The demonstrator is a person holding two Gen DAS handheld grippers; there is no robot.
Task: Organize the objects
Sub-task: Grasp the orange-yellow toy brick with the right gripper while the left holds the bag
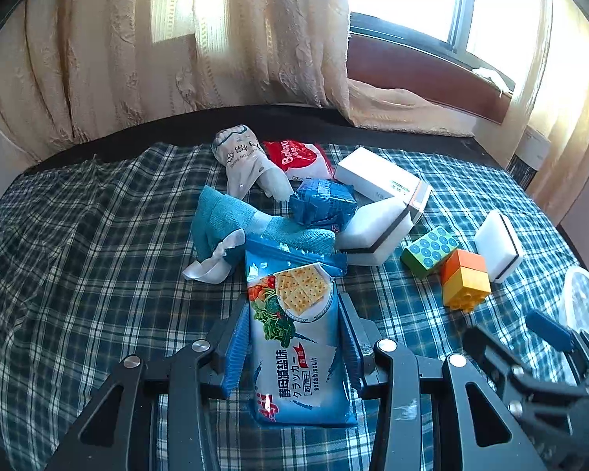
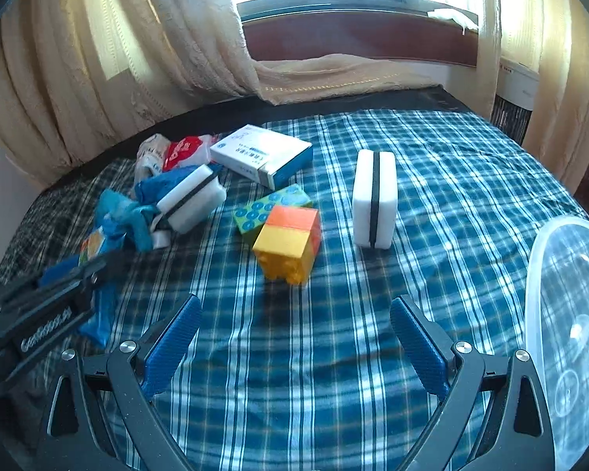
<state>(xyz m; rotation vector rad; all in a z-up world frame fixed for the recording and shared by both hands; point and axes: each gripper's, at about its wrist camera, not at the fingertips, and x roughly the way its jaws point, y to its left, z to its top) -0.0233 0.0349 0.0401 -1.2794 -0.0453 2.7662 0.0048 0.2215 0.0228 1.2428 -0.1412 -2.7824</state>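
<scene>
Left wrist view, left gripper point(image 1: 294, 347): its blue pads are pinching the sides of the soda biscuit packet point(image 1: 296, 337), which is lying lengthwise between them at 6 o'clock on the plaid cloth point(image 1: 78, 274).
Left wrist view, writing: the packet is showing "soda biscuit" beside Asian characters and a cracker picture; the red snack pouch point(image 1: 296, 159) at 12 o'clock is reading "Bakery", its second line too small to make out.
Left wrist view, hidden: the teal towel point(image 1: 231, 219) is running under the packet's top edge; a white sponge with a dark stripe point(image 1: 375, 233) is leaning on the white box point(image 1: 377, 174) and covering its near corner; the blue wrapped pack point(image 1: 322, 202) is sitting between towel and sponge, its print unreadable.
Left wrist view, cut off: the right gripper point(image 1: 549, 329) is entering at 4 o'clock, only partly in frame, beside a clear plastic container point(image 1: 583, 306) clipped by the edge.

Right wrist view, right gripper point(image 2: 296, 337): its fingers are standing spread wide over bare cloth, holding nothing.
Right wrist view, task items: the orange-and-yellow block point(image 2: 288, 247) is sitting at centre, touching the green dotted block point(image 2: 267, 208) behind it; a second striped sponge point(image 2: 374, 198) is standing on edge at 1 o'clock.
Right wrist view, hard to make out: the box is carrying small print, illegible here; the other gripper's body at 9 o'clock is bearing blurred white lettering and hiding most of the packet.
Right wrist view, cut off: the container is being cropped at 4 o'clock.
</scene>
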